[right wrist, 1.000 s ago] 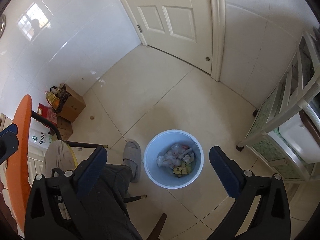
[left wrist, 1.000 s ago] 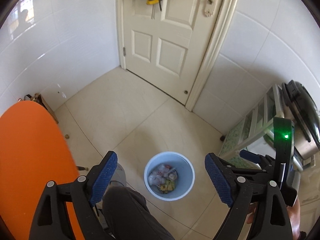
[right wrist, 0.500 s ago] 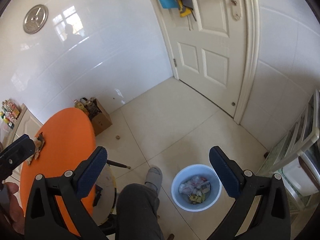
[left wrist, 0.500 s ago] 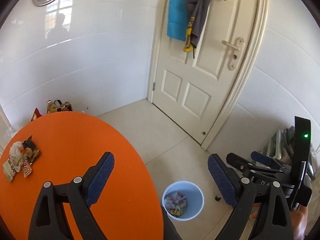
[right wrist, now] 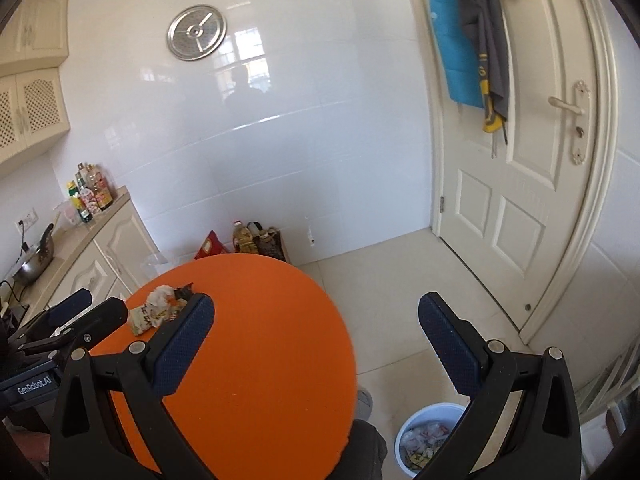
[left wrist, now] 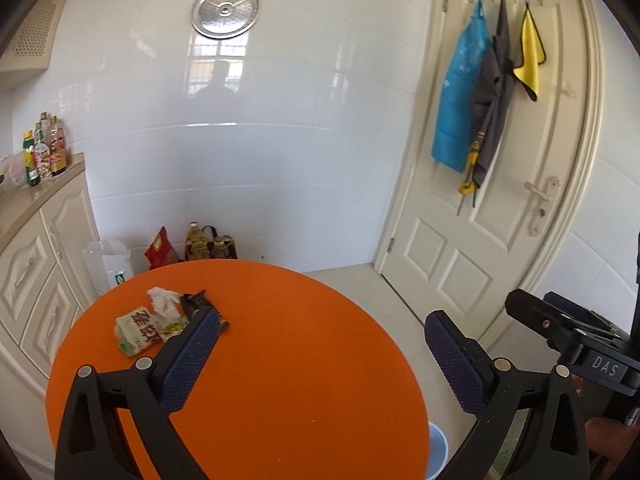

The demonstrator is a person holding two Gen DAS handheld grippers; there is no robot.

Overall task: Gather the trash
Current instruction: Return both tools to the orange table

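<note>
I see a round orange table [left wrist: 280,360] with a small pile of trash [left wrist: 160,320], crumpled tissue and wrappers, near its far left edge. My left gripper [left wrist: 320,344] hovers over the table, its jaws opening wide with nothing between them; the trash lies just beyond its left finger. My right gripper [right wrist: 316,332] is also spread wide and holds nothing. A blue bin [right wrist: 424,440] with rubbish inside stands on the floor past the table's near right edge.

"DAS" on the right gripper [left wrist: 576,344]; "GenRobot.AI" on the left gripper [right wrist: 60,328]; wrapper print probably illegible.
</note>
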